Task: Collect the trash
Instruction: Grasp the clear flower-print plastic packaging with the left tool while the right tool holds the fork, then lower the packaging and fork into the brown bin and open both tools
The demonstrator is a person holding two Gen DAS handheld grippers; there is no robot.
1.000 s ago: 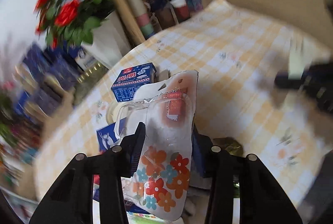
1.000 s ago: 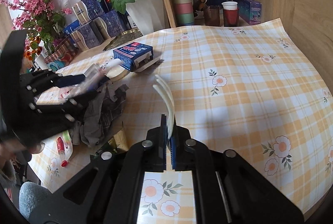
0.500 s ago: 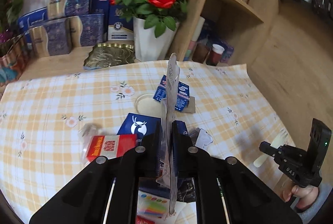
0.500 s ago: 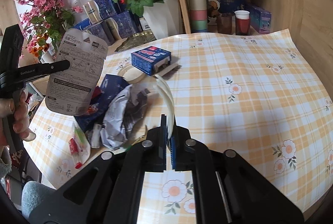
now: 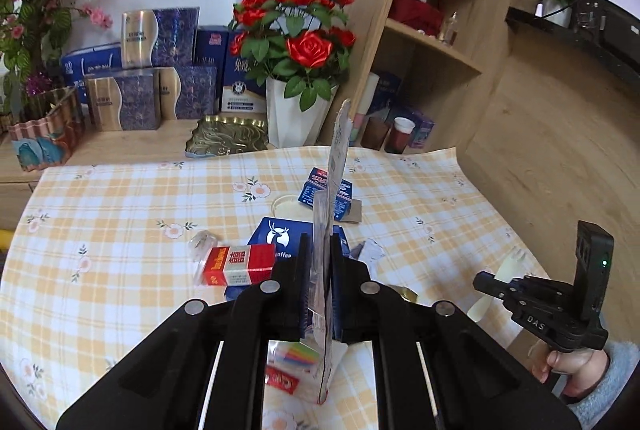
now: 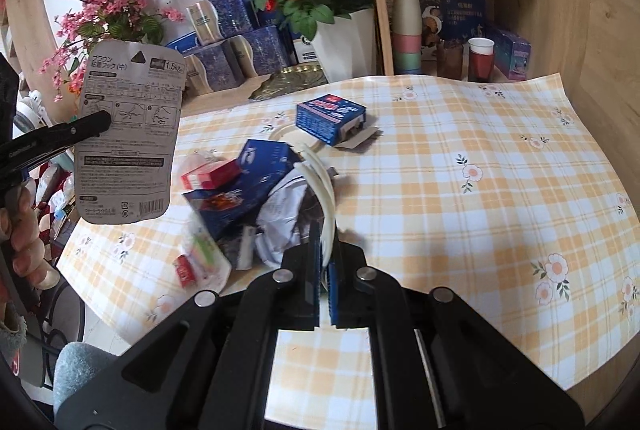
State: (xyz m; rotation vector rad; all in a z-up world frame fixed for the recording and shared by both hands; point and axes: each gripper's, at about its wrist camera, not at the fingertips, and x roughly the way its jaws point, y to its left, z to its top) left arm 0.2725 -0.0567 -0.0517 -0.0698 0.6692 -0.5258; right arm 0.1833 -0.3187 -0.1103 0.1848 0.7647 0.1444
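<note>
A soft checked tablecloth (image 6: 480,190) with printed flowers covers the table, and a loose heap of trash (image 6: 256,206) lies on it: crumpled white paper, glossy blue pouches, a red and white carton. The left gripper (image 5: 320,254) pinches a flat, stiff card-backed blister pack (image 6: 128,134) with rounded corners, held in the air left of the heap; a second ago its jaws stood apart around that pack, low over the table. The right gripper (image 6: 325,250) is pressed together on a thin, curved cream plastic fork (image 6: 320,182), just as before, a little higher above the heap.
</note>
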